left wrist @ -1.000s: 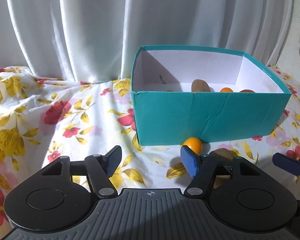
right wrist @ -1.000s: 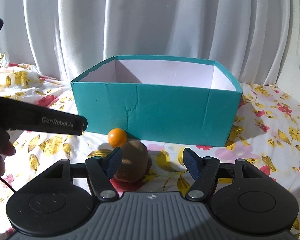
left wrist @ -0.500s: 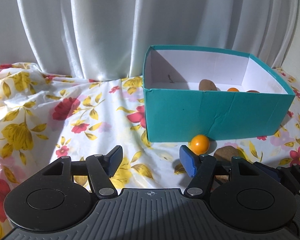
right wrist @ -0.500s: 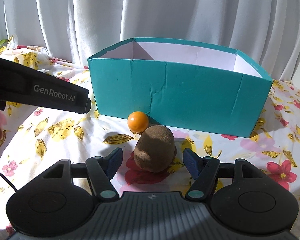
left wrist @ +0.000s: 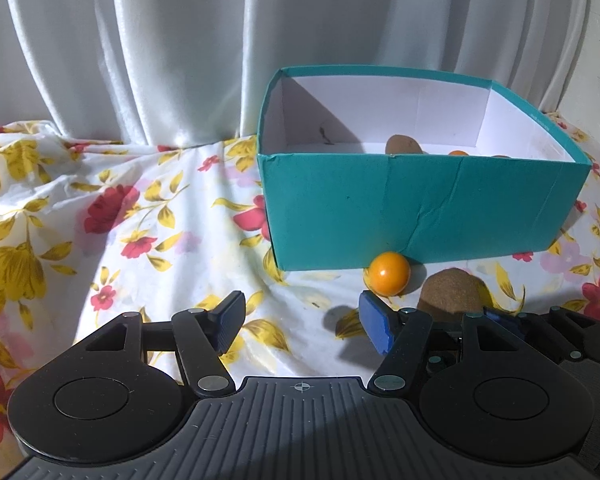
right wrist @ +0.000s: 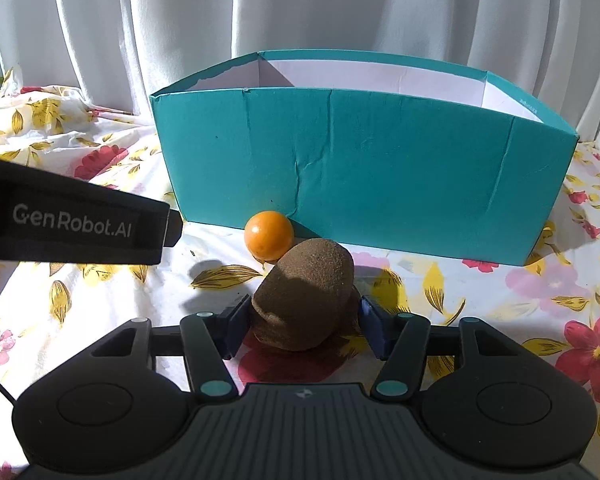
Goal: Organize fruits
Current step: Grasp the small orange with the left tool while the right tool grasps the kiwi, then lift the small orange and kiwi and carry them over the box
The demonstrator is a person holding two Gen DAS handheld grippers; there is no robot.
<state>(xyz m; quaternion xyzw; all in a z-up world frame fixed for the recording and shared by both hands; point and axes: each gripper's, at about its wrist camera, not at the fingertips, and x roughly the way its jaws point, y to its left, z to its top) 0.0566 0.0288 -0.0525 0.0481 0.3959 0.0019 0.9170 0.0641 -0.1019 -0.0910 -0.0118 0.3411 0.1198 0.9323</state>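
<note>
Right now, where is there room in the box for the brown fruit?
The box's left half, by its left wall, is bare white floor. The right side is crowded: a brown fruit and an orange one sit there.

The box [right wrist: 364, 168] stood on the cloth [left wrist: 112, 240], in front of the curtain [left wrist: 160, 48]. Before its front wall, touching or just beside it, lay a small round fruit [right wrist: 269, 235]; nearer the cameras and a little to the right of that lay a kiwi [right wrist: 306, 298], just beside the round fruit. The kiwi sat between the fingers of the right gripper [right wrist: 304, 326]. The left gripper [left wrist: 302, 322] hung over the cloth to the left, with the round fruit [left wrist: 390, 273] just beyond its right finger. Inside the box [left wrist: 420, 208], toward the back, lay several more fruits [left wrist: 404, 146].
</note>
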